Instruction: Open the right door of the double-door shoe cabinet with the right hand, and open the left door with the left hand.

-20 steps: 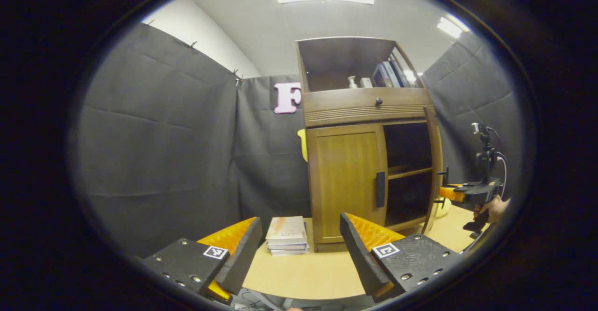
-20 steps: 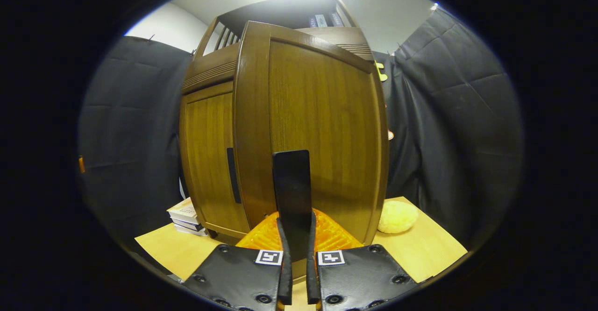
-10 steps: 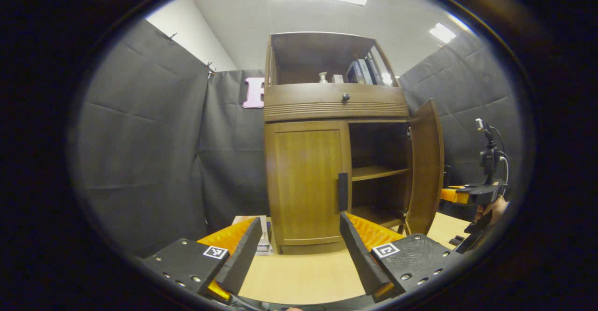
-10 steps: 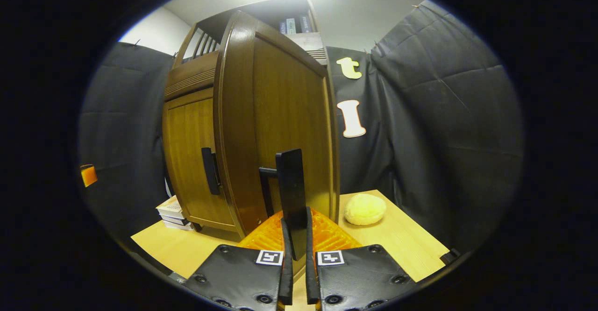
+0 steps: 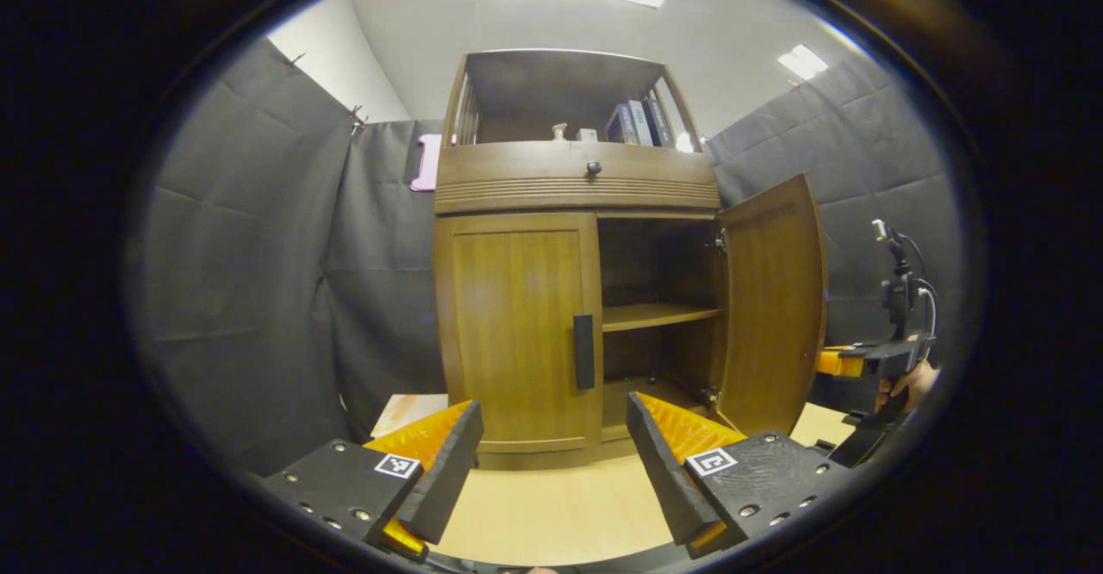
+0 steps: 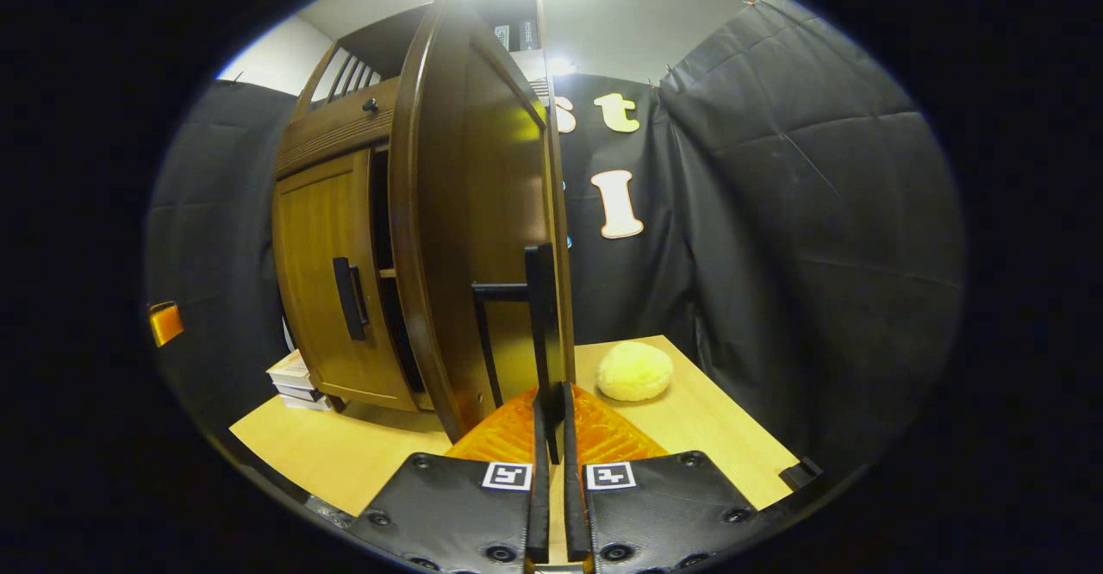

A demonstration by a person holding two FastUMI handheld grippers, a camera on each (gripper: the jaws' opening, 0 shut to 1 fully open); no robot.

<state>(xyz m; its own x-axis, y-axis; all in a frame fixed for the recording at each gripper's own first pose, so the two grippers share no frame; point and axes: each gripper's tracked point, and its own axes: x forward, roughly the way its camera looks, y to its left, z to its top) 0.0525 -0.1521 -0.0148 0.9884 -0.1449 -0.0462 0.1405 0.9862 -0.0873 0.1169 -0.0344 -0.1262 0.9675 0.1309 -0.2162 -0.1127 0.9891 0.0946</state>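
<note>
My right claw pinches the right door's handle; that right door stands wide. My left claw gapes, facing the shut left door. I should reach straight for its handle, squeeze, and pull gently.

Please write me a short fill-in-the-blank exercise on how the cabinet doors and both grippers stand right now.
1. The right door stands ____.
2. The left door is still ____.
3. The right gripper is shut on the right door's ____.
4. The left gripper hovers with its jaws ____, short of the left door's handle.

Missing words: open; closed; handle; open
</note>
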